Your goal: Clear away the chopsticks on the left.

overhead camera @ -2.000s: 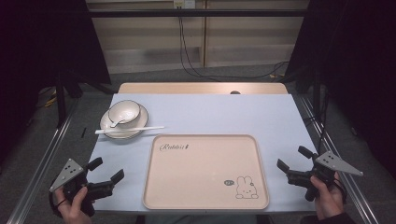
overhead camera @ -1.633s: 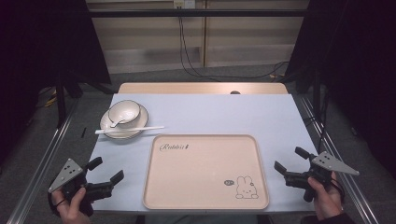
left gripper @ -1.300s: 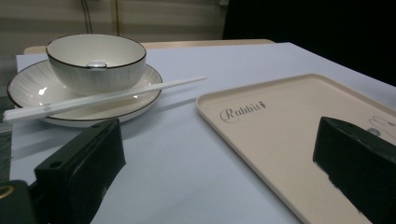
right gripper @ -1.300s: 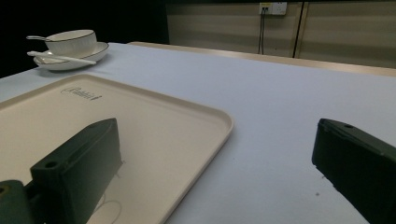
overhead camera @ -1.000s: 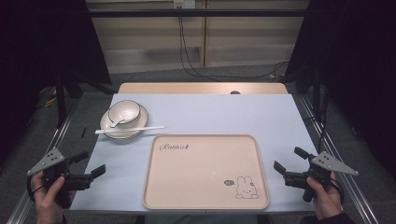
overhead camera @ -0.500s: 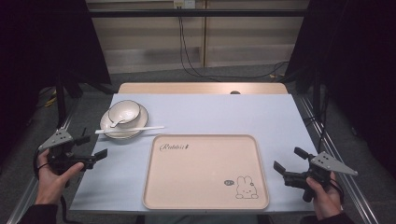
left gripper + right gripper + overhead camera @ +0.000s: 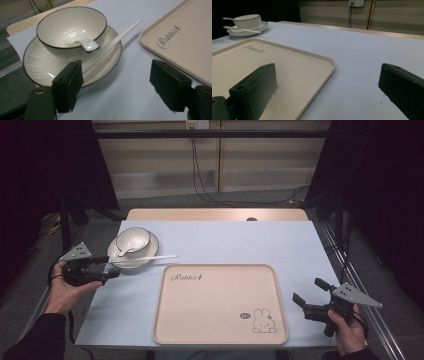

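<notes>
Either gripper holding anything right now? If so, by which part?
Nothing is held. The left gripper sits at the plate rim, its fingers just closing but pressing on nothing. The right gripper is open above the table beside the tray.

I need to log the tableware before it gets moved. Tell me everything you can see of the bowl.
The bowl is a small, round, glossy cream piece, ceramic by its look, with a thin dark rim. It stands upright on a ribbed plate of the same style, at the table's far left corner. A white spoon lies inside, its handle resting on the rim. A white chopstick lies across the plate beside it. The left tool is near, apart from it.
</notes>
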The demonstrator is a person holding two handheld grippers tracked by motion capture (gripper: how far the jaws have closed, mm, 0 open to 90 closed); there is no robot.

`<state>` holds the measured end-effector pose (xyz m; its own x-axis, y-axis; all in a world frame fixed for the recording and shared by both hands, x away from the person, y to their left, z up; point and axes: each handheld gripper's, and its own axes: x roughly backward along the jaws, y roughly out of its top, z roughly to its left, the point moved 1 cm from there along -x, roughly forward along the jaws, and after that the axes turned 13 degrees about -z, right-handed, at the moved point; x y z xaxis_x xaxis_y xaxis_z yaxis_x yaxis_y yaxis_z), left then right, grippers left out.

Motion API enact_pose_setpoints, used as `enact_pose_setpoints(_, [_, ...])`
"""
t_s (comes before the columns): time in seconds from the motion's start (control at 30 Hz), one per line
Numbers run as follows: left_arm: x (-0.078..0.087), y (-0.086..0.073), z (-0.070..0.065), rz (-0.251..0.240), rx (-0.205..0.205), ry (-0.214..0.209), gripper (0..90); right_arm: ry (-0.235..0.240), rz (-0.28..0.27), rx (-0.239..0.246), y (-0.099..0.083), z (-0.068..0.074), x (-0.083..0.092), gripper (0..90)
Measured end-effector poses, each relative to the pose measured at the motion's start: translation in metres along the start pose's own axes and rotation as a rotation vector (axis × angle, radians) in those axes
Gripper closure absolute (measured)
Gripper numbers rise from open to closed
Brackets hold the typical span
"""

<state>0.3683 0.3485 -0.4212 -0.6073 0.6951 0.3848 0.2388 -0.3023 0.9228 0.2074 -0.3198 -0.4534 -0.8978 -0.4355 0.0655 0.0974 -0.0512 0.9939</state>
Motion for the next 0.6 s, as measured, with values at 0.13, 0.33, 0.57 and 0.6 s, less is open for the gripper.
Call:
enact_pose_setpoints(0.13, [-0.014, -0.003, 0.010, 0.014, -0.019, -0.017, 40.6, 0.003, 0.002, -0.002, 0.000, 0.000, 0.000, 1.4])
enact_pose_setpoints(0.33, [-0.031, -0.008, 0.019, 0.062, -0.062, -0.023, 52.2, 0.002, 0.000, -0.018, 0.000, 0.002, 0.000, 1.3])
enact_pose_setpoints(0.57, [-0.043, -0.010, 0.026, 0.082, -0.079, -0.036, 59.5, 0.007, 0.000, -0.011, 0.000, 0.002, 0.000, 1.3])
enact_pose_setpoints(0.6, [-0.045, -0.011, 0.028, 0.090, -0.088, -0.038, 59.8, 0.006, -0.002, -0.015, 0.000, 0.002, 0.000, 1.3])
